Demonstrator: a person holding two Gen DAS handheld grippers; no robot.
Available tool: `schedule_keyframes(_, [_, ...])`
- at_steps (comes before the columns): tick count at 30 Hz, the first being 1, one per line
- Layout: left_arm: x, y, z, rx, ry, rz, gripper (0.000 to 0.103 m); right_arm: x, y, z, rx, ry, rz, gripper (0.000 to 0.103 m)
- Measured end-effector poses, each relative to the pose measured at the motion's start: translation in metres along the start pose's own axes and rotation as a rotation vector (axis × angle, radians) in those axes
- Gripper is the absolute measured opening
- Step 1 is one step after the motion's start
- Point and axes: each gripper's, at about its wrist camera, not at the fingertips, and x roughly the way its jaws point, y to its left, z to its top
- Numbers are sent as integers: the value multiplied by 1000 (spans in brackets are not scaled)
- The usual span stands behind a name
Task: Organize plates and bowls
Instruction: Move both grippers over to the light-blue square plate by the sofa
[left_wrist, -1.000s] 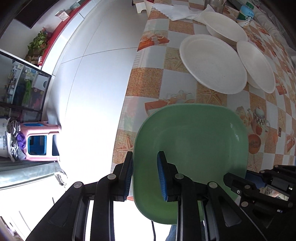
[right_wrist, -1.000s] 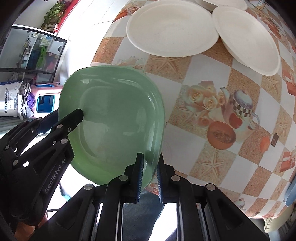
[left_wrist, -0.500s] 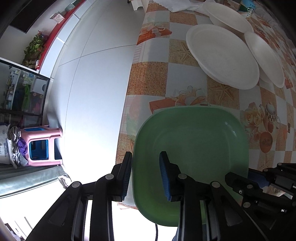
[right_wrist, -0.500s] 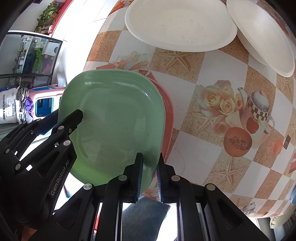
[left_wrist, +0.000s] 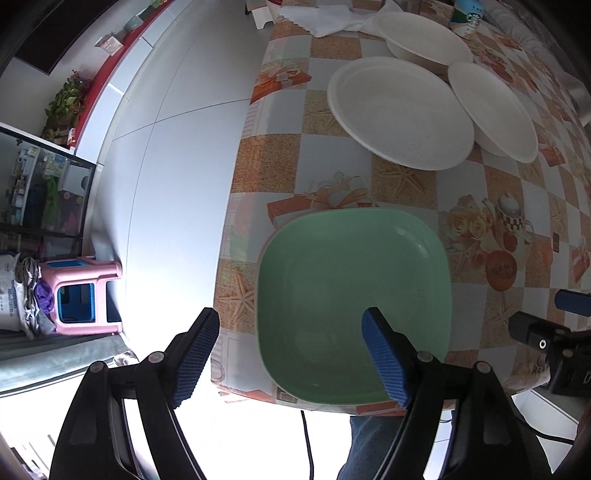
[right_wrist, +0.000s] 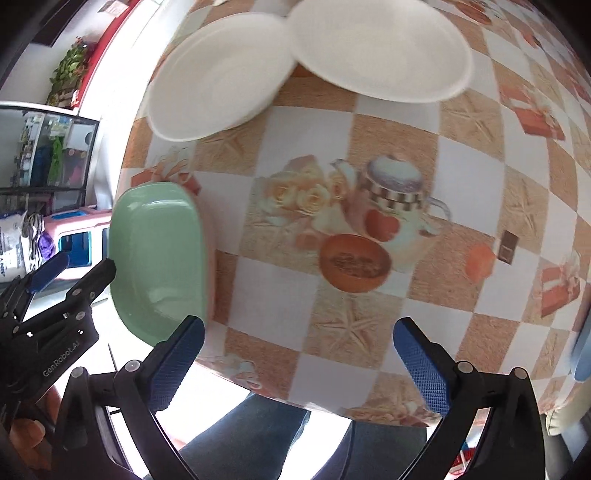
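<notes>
1. Near the table's front edge, a green square plate (left_wrist: 354, 295) lies flat on the checkered tablecloth (left_wrist: 406, 192); a thin orange-pink rim shows along its right side in the right wrist view, so it seems to sit on another dish, though what kind I cannot tell. Nothing lies in the green plate.
2. Left gripper (left_wrist: 291, 354) hangs over the plate's front left corner, its jaws opening; one blue pad is above the plate's inside, the other outside the rim, and neither presses on it.
3. Right gripper (right_wrist: 299, 358) is off to the plate's right, above bare cloth, its jaws opening wide with nothing between them.
4. Farther back, a large white plate (left_wrist: 399, 114) lies empty, a smaller white plate (left_wrist: 495, 110) overlaps its right edge, and a white bowl (left_wrist: 424, 37) stands behind both.
5. Beyond these are a white cloth (left_wrist: 325, 18) and a printed cup (left_wrist: 465, 14).
6. Off the table's left side, a pink stool (left_wrist: 81, 295) stands on the pale floor.
</notes>
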Motion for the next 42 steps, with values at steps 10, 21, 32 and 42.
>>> schedule_keyframes(10, [-20, -97, 4, 212, -7, -36, 82, -23, -110, -42, 272, -39, 14, 103])
schedule_keyframes(21, [-44, -244, 17, 430, -4, -108, 82, -71, -226, -84, 395, -125, -99, 103])
schedule_keyframes(32, [-56, -401, 27, 573, 16, -172, 82, -116, -380, -117, 585, -149, -218, 103])
schedule_keyframes(42, [-46, -485, 36, 504, 29, -206, 82, -105, -458, -118, 593, -100, -355, 103])
